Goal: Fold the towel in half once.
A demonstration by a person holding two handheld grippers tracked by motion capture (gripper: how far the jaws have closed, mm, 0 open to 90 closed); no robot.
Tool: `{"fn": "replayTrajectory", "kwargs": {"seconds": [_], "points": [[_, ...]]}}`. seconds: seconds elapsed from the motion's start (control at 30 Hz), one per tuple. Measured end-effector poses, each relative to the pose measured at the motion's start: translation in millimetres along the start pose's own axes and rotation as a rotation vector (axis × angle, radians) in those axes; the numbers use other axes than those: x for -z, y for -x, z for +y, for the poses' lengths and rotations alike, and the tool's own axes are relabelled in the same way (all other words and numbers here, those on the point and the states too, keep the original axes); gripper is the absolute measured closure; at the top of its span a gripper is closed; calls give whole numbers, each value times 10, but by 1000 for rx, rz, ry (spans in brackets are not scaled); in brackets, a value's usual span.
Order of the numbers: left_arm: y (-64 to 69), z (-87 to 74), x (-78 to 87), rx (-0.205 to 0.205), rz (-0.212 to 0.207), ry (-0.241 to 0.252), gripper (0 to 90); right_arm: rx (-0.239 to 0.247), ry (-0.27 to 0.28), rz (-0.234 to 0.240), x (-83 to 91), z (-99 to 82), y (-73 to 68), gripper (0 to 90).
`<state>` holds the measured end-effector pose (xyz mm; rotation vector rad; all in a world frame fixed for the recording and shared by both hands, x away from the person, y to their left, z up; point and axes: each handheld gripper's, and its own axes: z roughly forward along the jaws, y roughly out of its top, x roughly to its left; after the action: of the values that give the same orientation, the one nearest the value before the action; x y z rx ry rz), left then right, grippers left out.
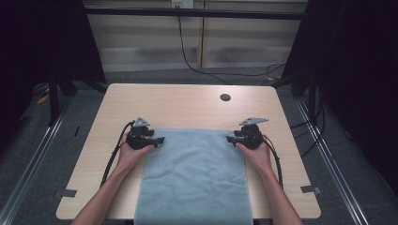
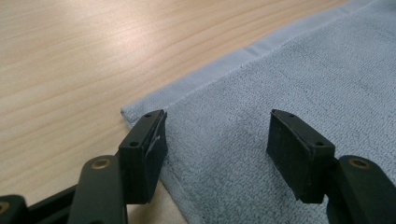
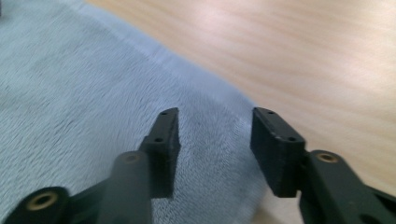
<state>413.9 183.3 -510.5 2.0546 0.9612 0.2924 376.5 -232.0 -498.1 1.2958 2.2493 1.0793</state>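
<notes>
Left tool (image 1: pixel 160 139) sits at the far left corner of the towel (image 1: pixel 195 176), jaws spread apart with nothing pinched — in the left gripper view the two black pads (image 2: pixel 148 149) hang just over the terry, one near the hemmed edge, the other further in over the cloth. Right tool (image 1: pixel 229 138) mirrors it at the far right corner, also released; its own view shows the pads (image 3: pixel 164 149) parted above the blue pile, with the towel's edge running off to the bare wood beside them. No cloth is gripped on either side. The towel itself lies flat and smooth on the counter (image 1: pixel 187 105), its far hem straight across between the two tools, its near end hanging over the front edge towards the person. Both hands (image 1: pixel 129 154) rest low, wrists on or near the wood, tools pointing inward at each other — a symmetric set-up that reads as corner work, with each tool placed to take one far corner so the cloth can be lifted evenly and folded without skewing.
</notes>
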Motion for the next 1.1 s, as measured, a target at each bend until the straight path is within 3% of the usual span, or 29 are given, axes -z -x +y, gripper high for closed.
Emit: {"fn": "replayTrajectory", "kwargs": {"seconds": [0.13,0.2,0.3,0.4,0.5,0.6,0.77,0.8,0.97,1.03,1.1], "points": [[-54,24,-27,35,-18,4,374,-7,-15,-38,-52,34,71,442],[-21,25,-34,15,0,-1,374,-22,-20,-32,-98,7,119,427],[43,30,-49,-46,32,-20,373,-22,-7,-23,-118,-11,124,423],[59,23,-39,-80,27,-26,398,33,-31,-49,-140,-20,35,426],[74,-1,2,-99,2,-27,538,46,-46,-46,-126,-18,-5,465],[97,-9,28,-110,-26,-36,663,59,-46,-30,-86,-41,-30,604],[102,-20,23,-73,-99,-32,807,53,-48,-1,-42,-70,-62,757],[101,-21,26,-66,-97,-35,818,47,-50,7,-41,-69,-63,794],[62,-27,54,-22,-137,-22,834,15,-34,51,-43,-74,-27,822],[49,-24,75,-4,-152,-10,835,-32,-6,87,-23,-64,-2,826],[44,-11,110,1,-161,4,835,-34,10,92,12,-34,-11,829]]}}
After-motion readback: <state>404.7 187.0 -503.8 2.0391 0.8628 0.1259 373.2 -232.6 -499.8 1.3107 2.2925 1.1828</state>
